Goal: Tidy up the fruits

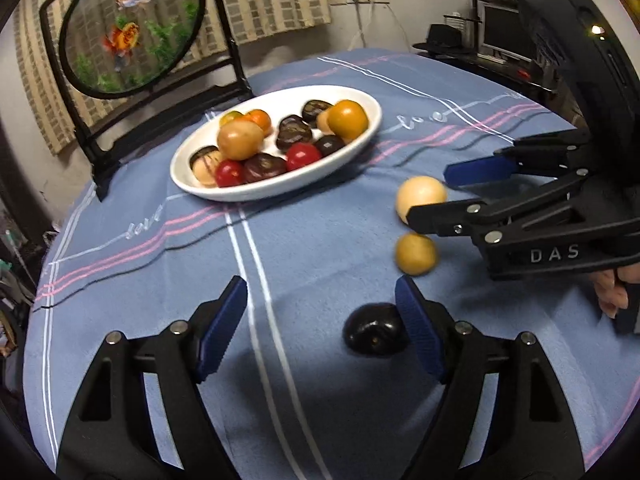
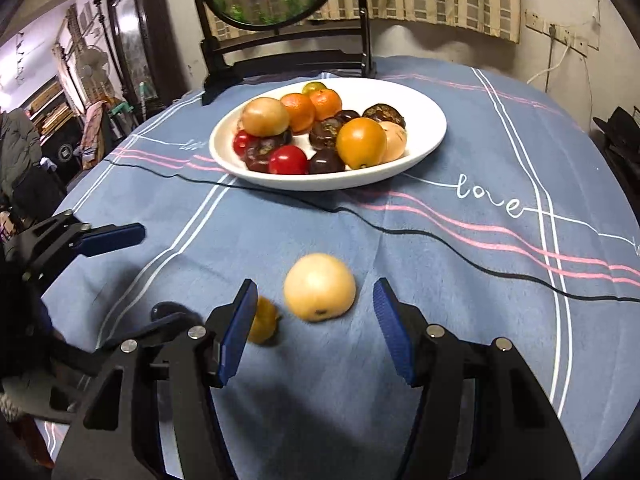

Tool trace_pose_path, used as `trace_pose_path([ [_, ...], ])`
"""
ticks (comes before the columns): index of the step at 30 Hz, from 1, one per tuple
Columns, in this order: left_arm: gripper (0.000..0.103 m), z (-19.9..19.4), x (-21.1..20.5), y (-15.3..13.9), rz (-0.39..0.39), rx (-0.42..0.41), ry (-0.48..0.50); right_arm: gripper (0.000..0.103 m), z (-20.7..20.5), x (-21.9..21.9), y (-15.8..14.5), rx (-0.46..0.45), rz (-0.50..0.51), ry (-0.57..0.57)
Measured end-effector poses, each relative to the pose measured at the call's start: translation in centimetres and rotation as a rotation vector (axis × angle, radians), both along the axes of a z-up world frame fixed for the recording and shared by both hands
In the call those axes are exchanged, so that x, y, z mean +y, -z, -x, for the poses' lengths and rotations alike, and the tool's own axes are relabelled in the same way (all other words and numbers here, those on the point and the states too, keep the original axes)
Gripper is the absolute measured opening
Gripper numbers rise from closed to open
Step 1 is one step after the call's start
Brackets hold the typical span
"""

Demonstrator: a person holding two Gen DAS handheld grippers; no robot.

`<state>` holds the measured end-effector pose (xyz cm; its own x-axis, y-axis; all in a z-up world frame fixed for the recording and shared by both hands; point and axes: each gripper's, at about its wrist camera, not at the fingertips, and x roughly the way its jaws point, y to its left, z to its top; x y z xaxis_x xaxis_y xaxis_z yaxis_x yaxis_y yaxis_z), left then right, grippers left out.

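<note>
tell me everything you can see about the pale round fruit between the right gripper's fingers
The pale round fruit is cream-yellow, smooth-skinned, with a small dark dimple facing the camera. It sits loose on the blue tablecloth, ahead of the open right gripper and untouched by its pads. A smaller yellow fruit lies beside it, apart.

Fruit count: three loose, a dozen or so plated

On the worktop cloth (image 2: 460, 280) lie one pale fruit (image 2: 319, 287), one small yellow fruit (image 2: 264, 320) and one dark fruit (image 1: 374, 335); one white plate (image 2: 430, 120) holds two red, two orange, several dark ones.
</note>
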<state>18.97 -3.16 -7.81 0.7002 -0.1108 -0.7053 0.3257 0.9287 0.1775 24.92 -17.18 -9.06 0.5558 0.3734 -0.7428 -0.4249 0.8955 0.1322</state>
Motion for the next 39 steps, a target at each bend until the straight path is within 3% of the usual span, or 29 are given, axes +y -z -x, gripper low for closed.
trace_pose_path([
  [5,0.089,-0.6,-0.6,0.7,0.024,0.023,0.032,0.048,-1.3,-0.2,0.9,0.045,-0.009,0.002],
  [7,0.091,-0.5,-1.9,1.9,-0.053,0.054,0.078,0.048,-1.3,0.1,1.2,0.050,0.005,-0.009],
  [9,0.086,-0.2,-2.3,1.8,-0.062,0.039,0.089,0.045,-1.1,0.4,1.3,0.044,0.024,-0.021],
  [11,0.071,-0.2,-2.3,2.0,-0.039,0.064,0.110,0.042,-0.9,0.5,1.2,0.036,0.028,-0.024],
  [13,0.036,0.0,-2.5,2.0,-0.009,0.083,0.141,0.039,-0.8,0.4,1.1,0.028,0.027,-0.019],
  [15,0.036,0.5,-3.0,2.0,-0.044,0.061,0.148,0.039,-0.7,0.3,1.1,0.027,0.027,-0.015],
  [21,0.036,0.1,-2.2,0.4,-0.053,-0.015,0.088,0.039,-0.6,-0.1,0.5,0.012,0.009,-0.007],
  [29,0.036,-5.6,-0.3,-3.7,-0.028,-0.125,-0.032,0.039,-3.5,0.4,-4.9,-0.102,-0.024,0.017],
  [33,0.036,-9.9,0.8,-4.0,0.018,-0.120,-0.092,0.039,-7.5,1.9,-5.9,-0.130,-0.009,0.041],
  [39,0.036,-13.8,2.2,-2.9,0.052,-0.087,-0.144,0.040,-12.6,3.8,-4.1,-0.113,0.024,0.064],
])
